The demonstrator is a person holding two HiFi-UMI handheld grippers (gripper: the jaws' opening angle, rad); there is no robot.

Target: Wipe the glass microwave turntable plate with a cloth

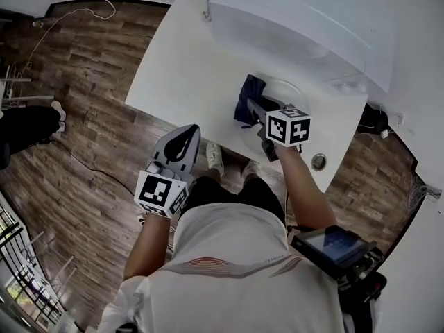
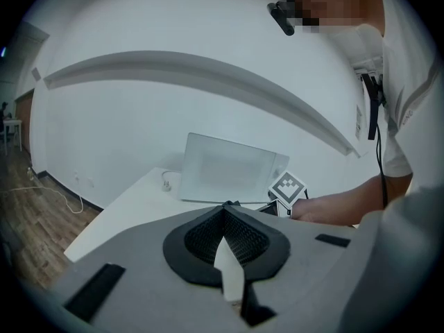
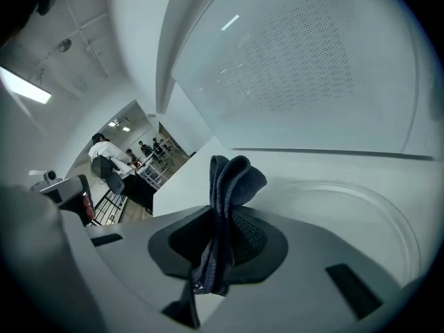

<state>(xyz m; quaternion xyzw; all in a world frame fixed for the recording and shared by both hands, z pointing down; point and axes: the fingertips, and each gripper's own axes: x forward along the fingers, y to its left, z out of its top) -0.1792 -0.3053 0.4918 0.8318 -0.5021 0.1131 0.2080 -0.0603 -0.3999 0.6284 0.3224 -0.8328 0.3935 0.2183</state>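
Count: I see 2 grippers, 1 cloth, 1 plate, 1 microwave, 1 table, 1 small round metal piece.
R gripper point(image 1: 255, 109): fingers clamped on the cloth, narrow gap filled by fabric.
Cloth point(image 3: 232, 179): dark blue, bunched; a fold sticks out past the R fingers, the rest hangs back between them.
L gripper point(image 2: 225, 208): fingers closed tip to tip, nothing btw them; held off the table edge over the wood floor, near my operator's body.
Plate point(image 1: 286, 94): clear glass, round, flat on the table; lies just under and ahead of the R fingers, well apart from the L fingers. Cloth is over its rim on the side away from the L fingers; can't tell if it touches the glass.
Plate contents: only the cloth over it.
Microwave point(image 1: 298, 19): white, beyond the R fingers, just behind the plate; door w/ dotted window faces them; can't see inside.
Table point(image 1: 187, 61): white; carries microwave, plate, metal piece.
Small round metal piece point(image 1: 318, 161): on the table behind the R fingers, beside the R forearm, just outside the plate rim.
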